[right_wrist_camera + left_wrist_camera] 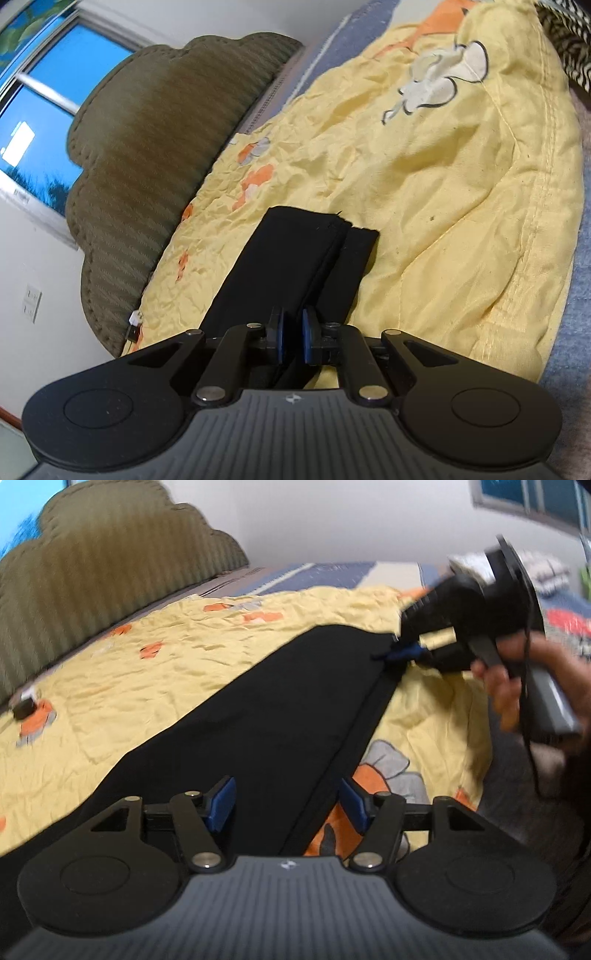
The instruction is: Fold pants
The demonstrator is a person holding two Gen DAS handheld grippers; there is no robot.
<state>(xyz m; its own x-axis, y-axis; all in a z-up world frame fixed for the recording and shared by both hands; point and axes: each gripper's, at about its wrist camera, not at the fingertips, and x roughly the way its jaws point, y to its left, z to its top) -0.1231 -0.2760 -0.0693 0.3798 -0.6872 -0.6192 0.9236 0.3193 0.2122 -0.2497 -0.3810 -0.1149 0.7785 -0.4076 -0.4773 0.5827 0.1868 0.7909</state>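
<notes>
Location: bedroom in a private home.

Work surface is a bed covered by a wrinkled yellow quilt (192,653) with orange and grey cartoon appliqués; a blue striped sheet (325,572) shows beyond its far edge. A scalloped, ribbed olive-green headboard (155,147) stands against a plain white wall (332,517). A window (48,122) with white frame sits beside the headboard, deep blue outside. A white wall socket plate (32,302) is mounted low next to the headboard. A small charger plug (136,325) lies at the quilt's edge. Zebra-patterned fabric (565,40) lies at the bed's far corner. Furnishings are domestic throughout.
</notes>
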